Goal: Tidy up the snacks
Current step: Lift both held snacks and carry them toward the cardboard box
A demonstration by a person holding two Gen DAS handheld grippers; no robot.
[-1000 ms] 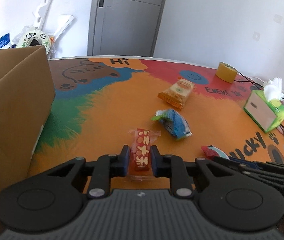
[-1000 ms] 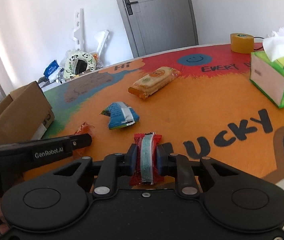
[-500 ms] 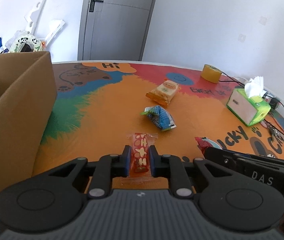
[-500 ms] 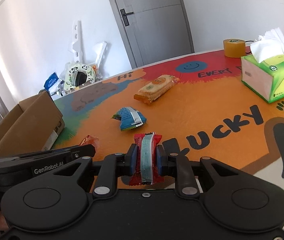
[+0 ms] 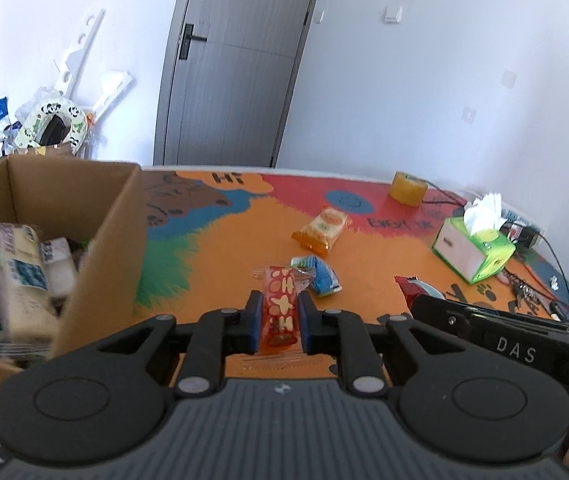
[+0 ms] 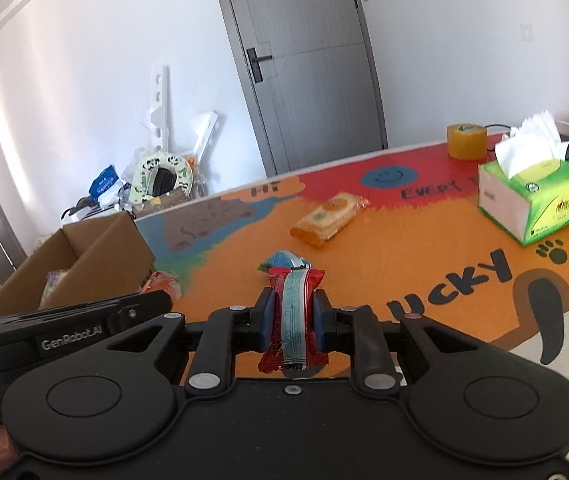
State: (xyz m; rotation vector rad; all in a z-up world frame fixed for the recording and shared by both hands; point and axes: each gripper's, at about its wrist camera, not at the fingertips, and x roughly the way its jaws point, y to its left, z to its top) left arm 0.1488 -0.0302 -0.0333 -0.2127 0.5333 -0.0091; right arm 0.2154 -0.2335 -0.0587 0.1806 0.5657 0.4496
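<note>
Left wrist view has the left gripper (image 5: 277, 316) clamped tight on an orange snack packet (image 5: 280, 308) with pale flower-ish shapes, held up off the table (image 5: 224, 248), just beside the open cardboard box (image 5: 96, 216) on its left. That box already has a few wrapped snacks (image 5: 24, 272) inside, kinda blurry so can't say which. Right wrist view shows the right gripper (image 6: 292, 322) squeezed shut on a red packet (image 6: 293, 324) with a light blue stripe, also lifted clear of the table. Lying loose on the colorful mat are a blue wrapped snack (image 5: 320, 276) near both grippers and an orange cracker pack (image 6: 328, 220) farther back. Green tissue box (image 6: 532, 196) and a roll of yellow tape (image 6: 466, 141) sit off to the right, well apart from the snacks.
</note>
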